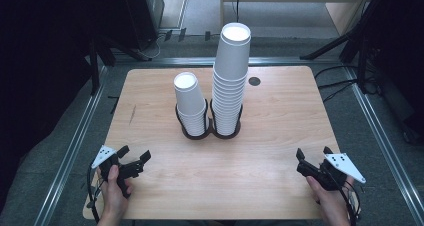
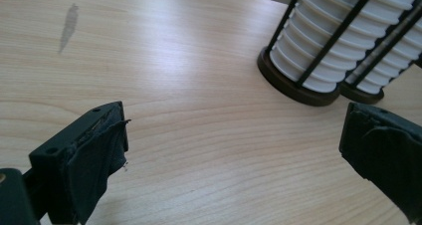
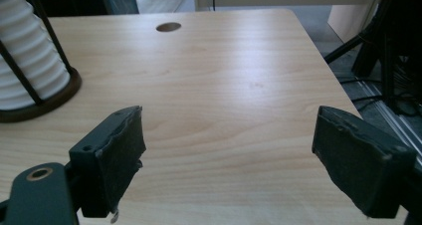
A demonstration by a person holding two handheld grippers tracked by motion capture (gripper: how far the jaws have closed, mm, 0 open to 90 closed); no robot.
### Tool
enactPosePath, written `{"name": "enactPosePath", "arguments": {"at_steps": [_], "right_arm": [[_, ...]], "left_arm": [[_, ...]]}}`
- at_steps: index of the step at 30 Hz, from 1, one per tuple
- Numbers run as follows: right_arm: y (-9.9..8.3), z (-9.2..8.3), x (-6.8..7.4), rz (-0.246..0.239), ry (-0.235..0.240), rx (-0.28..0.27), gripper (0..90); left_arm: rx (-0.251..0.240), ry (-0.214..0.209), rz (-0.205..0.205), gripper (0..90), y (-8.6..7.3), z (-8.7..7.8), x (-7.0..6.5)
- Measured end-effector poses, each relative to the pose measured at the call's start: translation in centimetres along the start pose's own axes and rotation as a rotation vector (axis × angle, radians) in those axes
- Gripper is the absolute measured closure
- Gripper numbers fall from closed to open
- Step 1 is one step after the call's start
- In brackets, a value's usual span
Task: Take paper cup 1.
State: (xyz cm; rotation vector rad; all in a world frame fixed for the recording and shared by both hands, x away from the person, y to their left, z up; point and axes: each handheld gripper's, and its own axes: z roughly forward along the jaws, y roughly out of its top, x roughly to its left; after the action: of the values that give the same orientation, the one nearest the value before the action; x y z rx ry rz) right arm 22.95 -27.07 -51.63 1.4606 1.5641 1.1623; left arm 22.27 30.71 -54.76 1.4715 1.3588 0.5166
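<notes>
Two stacks of white paper cups stand in a black twin wire holder (image 1: pixel 198 134) at the table's middle: a short stack (image 1: pixel 190 103) on the left and a tall stack (image 1: pixel 231 81) on the right. My left gripper (image 1: pixel 135 154) rests near the front left edge, open and holding nothing. The left gripper view looks past its jaws (image 2: pixel 234 120) at the holder's base (image 2: pixel 293 88) and ribbed cups (image 2: pixel 328 41) further off. My right gripper (image 1: pixel 314 152) sits near the front right, also open and holding nothing. Its own view (image 3: pixel 229 120) has the tall stack (image 3: pixel 25 70) at far left.
The wooden table (image 1: pixel 270 151) has a round cable hole (image 1: pixel 254 81) behind the tall stack and a dark smear (image 1: pixel 132 115) at the left. Bare wood lies between the grippers and the holder. Metal rails and tripod legs stand around the table on the floor.
</notes>
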Motion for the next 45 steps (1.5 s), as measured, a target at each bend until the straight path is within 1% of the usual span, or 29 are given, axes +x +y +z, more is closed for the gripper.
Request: {"name": "enactPosePath", "arguments": {"at_steps": [2, 4, 7, 9, 10, 11, 12, 14, 16, 17, 18, 19, 21, 22, 24, 26, 27, 28, 30, 31, 33, 34, 36, 37, 38, 40, 41, 42, 45], "right_arm": [[0.5, -0.2, 0.3, 0.002, 0.014, -0.01, 13.1], [1.2, -0.4, 0.6, 0.0, 0.035, -0.028, 13.2], [1.9, -0.5, 0.8, 0.013, 0.026, -0.044, 13.2], [2.1, -0.5, 0.9, 0.014, 0.02, -0.045, 13.2], [2.3, -0.6, 0.9, 0.016, 0.027, -0.046, 13.3], [2.7, -0.7, 1.0, 0.022, 0.053, -0.05, 13.4], [2.9, -0.7, 1.1, 0.022, 0.059, -0.053, 13.4], [3.3, -0.7, 1.3, 0.028, 0.071, -0.053, 13.5], [3.6, -0.6, 1.6, 0.038, 0.089, -0.044, 13.8], [3.8, -0.6, 1.7, 0.039, 0.122, -0.027, 15.1], [3.8, -0.6, 1.7, 0.039, 0.122, -0.027, 15.1], [4.0, -0.5, 1.8, 0.034, 0.152, -0.01, 15.5], [4.7, -0.6, 2.5, 0.017, 0.165, -0.028, 15.5], [4.7, -0.6, 2.5, 0.017, 0.165, -0.028, 15.5], [5.3, -0.6, 3.1, 0.007, 0.168, -0.059, 14.1], [5.5, -0.6, 3.3, 0.002, 0.169, -0.063, 13.4], [5.9, -0.6, 3.6, -0.002, 0.163, -0.072, 13.3], [5.9, -0.6, 3.6, -0.002, 0.163, -0.072, 13.3], [6.3, -0.5, 4.0, -0.001, 0.165, -0.076, 10.1], [6.8, -0.4, 4.3, -0.007, 0.179, -0.077, 4.6], [7.2, -0.3, 4.8, -0.008, 0.189, -0.082, 1.7], [7.2, -0.3, 4.8, -0.008, 0.189, -0.082, 1.7], [7.8, -0.4, 5.3, -0.006, 0.2, -0.096, 0.0], [8.0, -0.4, 5.5, -0.002, 0.204, -0.098, 0.0], [8.0, -0.4, 5.5, -0.002, 0.204, -0.098, 0.0], [8.8, -0.4, 6.0, 0.006, 0.211, -0.111, 0.0], [9.0, -0.4, 6.2, 0.005, 0.214, -0.114, 0.0], [9.2, -0.4, 6.4, 0.002, 0.218, -0.119, 0.0], [9.9, -0.4, 7.1, -0.013, 0.216, -0.128, 0.0]], "left_arm": [[-0.009, -0.02, -0.006, 0.0, 0.2, 0.0, -0.2], [-0.018, -0.022, -0.001, 0.0, 0.6, 0.2, -0.6], [0.001, -0.049, 0.072, 0.0, 1.5, 0.8, -1.9], [0.001, -0.054, 0.086, 0.0, 1.7, 0.9, -2.3], [0.002, -0.071, 0.094, 0.0, 1.8, 1.1, -2.6], [0.017, -0.091, 0.09, 0.0, 2.0, 1.4, -3.1], [0.017, -0.091, 0.09, 0.0, 2.0, 1.4, -3.1], [0.0, -0.107, 0.094, 0.0, 2.3, 1.8, -3.9], [-0.004, -0.101, 0.097, 0.0, 2.4, 1.9, -4.1], [0.002, -0.092, 0.105, 0.0, 2.6, 2.2, -4.4], [0.023, -0.092, 0.107, 0.0, 2.8, 2.3, -4.7], [0.051, -0.092, 0.111, 0.0, 3.1, 2.5, -5.0], [0.054, -0.108, 0.13, 0.0, 3.5, 2.8, -6.1], [0.054, -0.108, 0.13, 0.0, 3.5, 2.8, -6.1], [0.034, -0.144, 0.131, 0.0, 4.1, 3.0, -7.4], [0.029, -0.149, 0.129, 0.0, 4.3, 3.1, -7.7], [0.031, -0.159, 0.139, 0.0, 4.8, 3.3, -8.5], [0.031, -0.159, 0.139, 0.0, 4.8, 3.3, -8.5], [0.03, -0.167, 0.169, 0.0, 5.3, 3.8, -9.4], [0.023, -0.182, 0.169, 0.0, 5.7, 4.1, -10.1], [0.01, -0.199, 0.166, 0.0, 6.0, 4.6, -10.9], [0.01, -0.199, 0.166, 0.0, 6.0, 4.6, -10.9], [-0.008, -0.206, 0.167, 0.0, 6.4, 5.1, -11.8], [-0.019, -0.223, 0.175, 0.0, 6.7, 5.5, -12.6], [-0.019, -0.223, 0.175, 0.0, 6.7, 5.5, -12.6], [-0.029, -0.246, 0.199, 0.0, 7.1, 6.0, -13.6], [-0.042, -0.257, 0.223, 0.0, 7.4, 6.3, -14.4], [-0.042, -0.257, 0.223, 0.0, 7.4, 6.3, -14.4], [-0.072, -0.276, 0.239, 0.0, 8.0, 6.8, -15.8]]}}
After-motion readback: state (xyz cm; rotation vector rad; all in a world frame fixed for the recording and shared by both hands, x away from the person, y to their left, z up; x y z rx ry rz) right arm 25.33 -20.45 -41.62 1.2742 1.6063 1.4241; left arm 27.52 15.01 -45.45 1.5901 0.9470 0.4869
